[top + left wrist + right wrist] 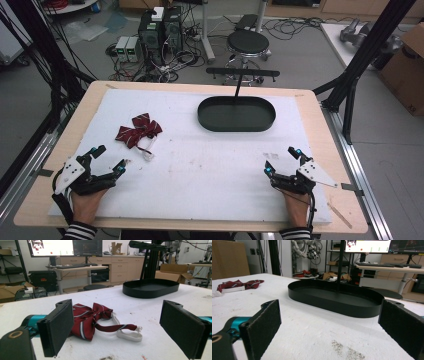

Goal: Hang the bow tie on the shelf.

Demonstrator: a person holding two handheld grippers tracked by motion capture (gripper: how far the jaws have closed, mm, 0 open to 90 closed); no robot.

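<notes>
A dark red striped bow tie (138, 130) with a white strap lies on the white mat, left of centre. A black oval tray (236, 114) with an upright post and crossbar stands at the back, right of centre. My left gripper (109, 159) rests open near the front left, short of the bow tie (90, 318), which lies between and beyond its jaws. At the front right my right gripper (282, 161) is open too, nothing between its jaws, with the tray (337, 298) ahead of it and the bow tie (239, 284) far off to its left.
The white mat (200, 165) covers a wooden table (320, 125). Black frame posts (365, 55) rise at the right and left edges. A stool (247, 45), computers and cables sit on the floor beyond the table.
</notes>
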